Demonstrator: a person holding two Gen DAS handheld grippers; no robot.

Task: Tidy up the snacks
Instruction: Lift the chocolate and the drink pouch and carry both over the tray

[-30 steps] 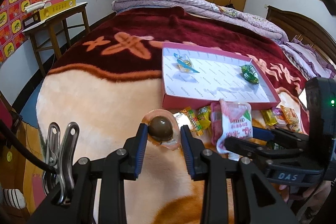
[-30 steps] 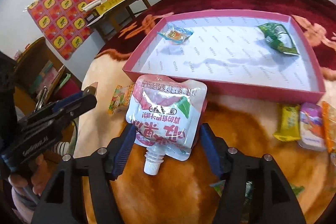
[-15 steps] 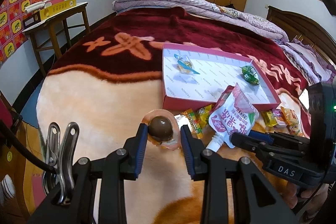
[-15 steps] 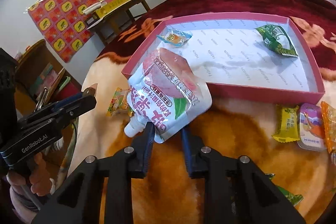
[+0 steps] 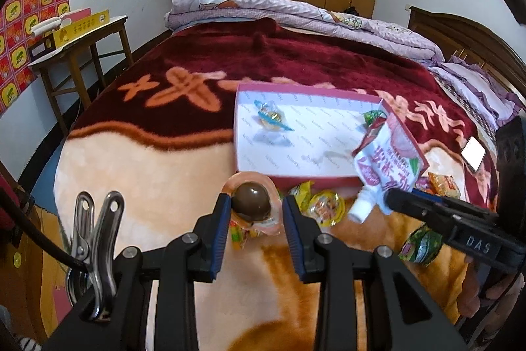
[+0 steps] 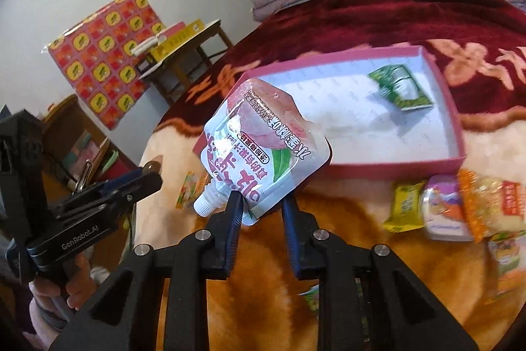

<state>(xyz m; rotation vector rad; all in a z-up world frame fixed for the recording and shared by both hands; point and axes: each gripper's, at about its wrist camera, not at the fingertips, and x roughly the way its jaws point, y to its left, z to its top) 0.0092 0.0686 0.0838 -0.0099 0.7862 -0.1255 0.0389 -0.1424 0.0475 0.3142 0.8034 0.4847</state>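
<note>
Pinching the white spouted drink pouch (image 6: 261, 150) by its lower corner, my right gripper (image 6: 263, 213) holds it in the air just in front of the pink tray's (image 6: 458, 134) near rim, spout tilted down to the left. My left gripper (image 5: 252, 221) is clamped on a clear-wrapped brown ball snack (image 5: 251, 205) — raised over the blanket (image 5: 138, 166). In the tray lie a green packet (image 6: 399, 87) and a blue-ended candy (image 5: 270, 115); more snacks sit along its near side.
</note>
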